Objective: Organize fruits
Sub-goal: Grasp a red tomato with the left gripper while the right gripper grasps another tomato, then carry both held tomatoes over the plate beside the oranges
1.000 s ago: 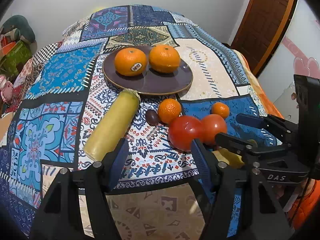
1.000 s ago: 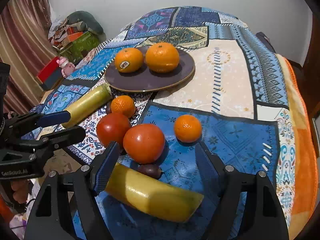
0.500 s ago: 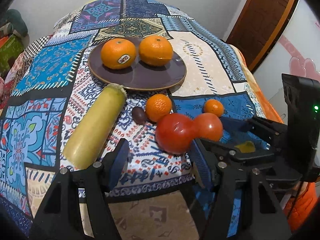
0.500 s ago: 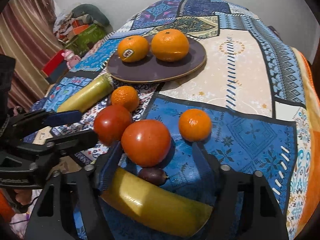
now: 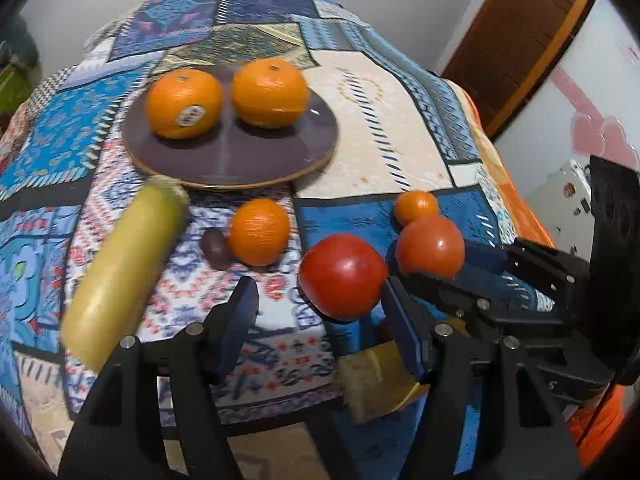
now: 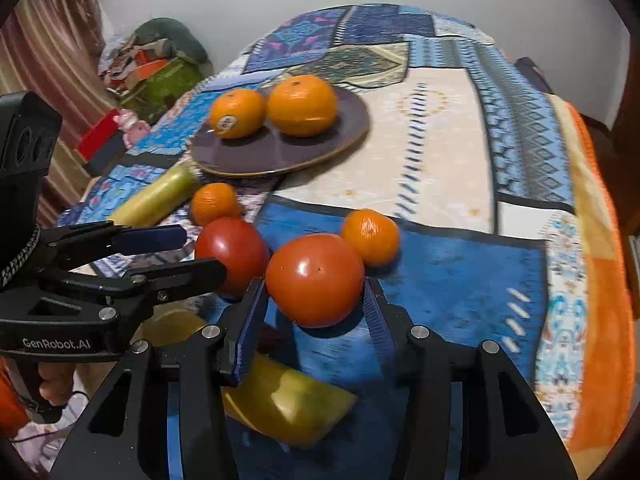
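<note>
As the grippers closed in over the last second: both have come forward from the near edge of the table, and each now straddles a tomato.
Left gripper (image 5: pixel 316 296): fingers spread. The redder tomato (image 5: pixel 344 276) sits between the tips, and I cannot tell whether the right pad touches it.
Right gripper (image 6: pixel 314 292): fingers apart around the orange-red tomato (image 6: pixel 316 280), with no clear squeeze yet.
Meaning: probably a two-handed pick is about to start. Neither tomato looks lifted, so closing comes next.
Plate (image 5: pixel 240 176): flat, dark purple and glossy with a pale rim, toward the table's middle. It carries two large oranges (image 5: pixel 184 104), one with a sticker.
Loose fruit: two small dimpled mandarins (image 5: pixel 259 231), a dark oval fruit (image 5: pixel 216 242) and two yellow banana-like pieces (image 5: pixel 120 276) lie near the near edge.
Tomato skin: smooth, taut and shiny. The round shape is likely to slip or roll under flat pads.
Tablecloth (image 5: pixel 380 120): soft patterned patchwork that drapes over the table's edges.
</note>
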### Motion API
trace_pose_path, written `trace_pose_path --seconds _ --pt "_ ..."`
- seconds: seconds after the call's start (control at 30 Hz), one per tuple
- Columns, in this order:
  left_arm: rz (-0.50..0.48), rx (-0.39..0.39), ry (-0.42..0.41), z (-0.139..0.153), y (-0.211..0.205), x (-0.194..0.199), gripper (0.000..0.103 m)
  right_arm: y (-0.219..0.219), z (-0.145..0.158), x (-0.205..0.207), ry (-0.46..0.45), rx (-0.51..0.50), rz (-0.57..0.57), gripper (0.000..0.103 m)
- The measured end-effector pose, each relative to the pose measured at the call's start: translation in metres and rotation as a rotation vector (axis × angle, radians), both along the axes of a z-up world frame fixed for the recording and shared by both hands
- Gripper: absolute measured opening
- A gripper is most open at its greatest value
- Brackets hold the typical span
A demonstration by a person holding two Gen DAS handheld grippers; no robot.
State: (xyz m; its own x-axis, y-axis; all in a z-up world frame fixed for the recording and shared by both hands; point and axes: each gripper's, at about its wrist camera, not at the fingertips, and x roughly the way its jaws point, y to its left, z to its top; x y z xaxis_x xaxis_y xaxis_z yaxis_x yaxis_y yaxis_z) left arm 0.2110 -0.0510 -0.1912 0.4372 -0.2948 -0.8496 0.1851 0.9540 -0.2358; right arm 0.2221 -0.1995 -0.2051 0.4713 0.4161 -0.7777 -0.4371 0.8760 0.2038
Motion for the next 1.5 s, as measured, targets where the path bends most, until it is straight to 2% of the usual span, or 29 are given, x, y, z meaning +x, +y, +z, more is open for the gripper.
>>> trace_pose_path --seconds 0.33,0.5,0.77,0.93,1.2,1.5 --pt "0.001 -0.016 0.037 -0.012 -0.013 0.013 0.061 -0.009 -0.001 0.006 0.018 0.022 -0.017 0.047" --pt "-0.006 -0.016 0.036 -0.015 -0.016 0.016 0.052 -0.007 -0.003 0.008 0.017 0.032 -0.014 0.048" --pt "-0.005 -0.036 0.033 -0.011 -0.011 0.012 0.051 -0.007 -0.003 0.008 -0.001 0.051 -0.026 0.046" --pt "-0.003 -0.033 0.004 0.003 -0.007 0.007 0.051 -0.007 0.007 0.005 -0.024 0.077 -0.023 0.046" --pt "0.029 -0.046 -0.080 0.041 0.013 0.000 0.051 -0.003 0.032 0.006 -0.083 0.101 -0.022 0.046" --pt "0.085 -0.028 -0.160 0.075 0.042 0.017 0.051 0.014 0.056 0.021 -0.151 0.118 -0.004 0.046"
